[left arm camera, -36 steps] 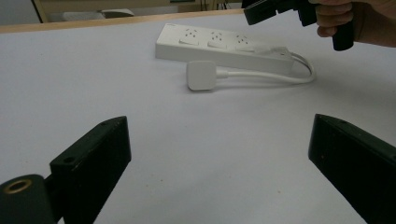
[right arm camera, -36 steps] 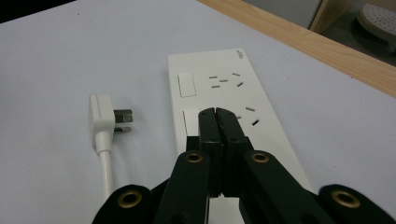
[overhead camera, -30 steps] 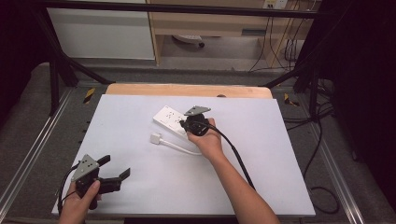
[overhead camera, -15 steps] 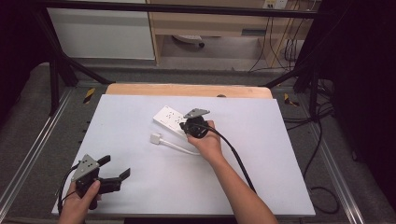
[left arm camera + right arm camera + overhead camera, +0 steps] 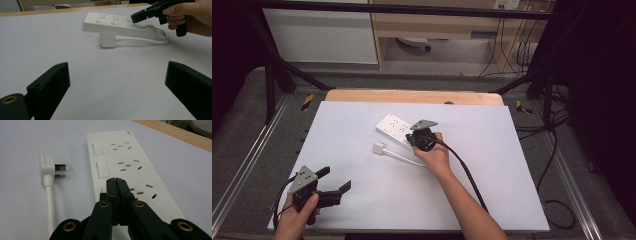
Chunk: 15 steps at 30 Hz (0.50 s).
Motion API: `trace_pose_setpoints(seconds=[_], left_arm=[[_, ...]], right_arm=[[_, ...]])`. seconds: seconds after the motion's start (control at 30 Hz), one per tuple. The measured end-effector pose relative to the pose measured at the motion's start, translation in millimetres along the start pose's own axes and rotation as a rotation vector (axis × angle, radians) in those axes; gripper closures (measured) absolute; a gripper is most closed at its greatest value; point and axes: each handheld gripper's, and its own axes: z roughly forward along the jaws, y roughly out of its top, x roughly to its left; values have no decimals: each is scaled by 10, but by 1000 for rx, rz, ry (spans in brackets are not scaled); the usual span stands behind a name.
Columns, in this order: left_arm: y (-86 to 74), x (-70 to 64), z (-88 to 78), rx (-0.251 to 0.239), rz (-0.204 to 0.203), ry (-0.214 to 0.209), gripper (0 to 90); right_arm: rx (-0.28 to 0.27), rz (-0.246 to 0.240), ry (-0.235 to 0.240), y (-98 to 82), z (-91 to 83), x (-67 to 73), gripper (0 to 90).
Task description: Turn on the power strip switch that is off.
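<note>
pressing closed right gripper (image 5: 117,181) tip on power strip (image 5: 125,165) near its third switch, mid-table. strip judged rigid, light, smooth plastic; may slide, grip long edges. plug (image 5: 47,168) loose beside it, cord stiff-springy. left gripper (image 5: 117,82) wide open, empty, well apart.

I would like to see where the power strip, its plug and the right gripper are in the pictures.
power strip (image 5: 130,157): right gripper view, on its white top face between the sockets.
plug (image 5: 108,39): left gripper view, on its flat white body.
right gripper (image 5: 116,181): right gripper view, at the closed fingertips over the strip.
</note>
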Motion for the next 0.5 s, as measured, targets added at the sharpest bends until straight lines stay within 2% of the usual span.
trace_pose_setpoints(seconds=[0.5], left_arm=[[-3, -1, 1, 5, 1, 0, 59]], right_arm=[[-1, -4, -3, -6, -7, -7, 900]])
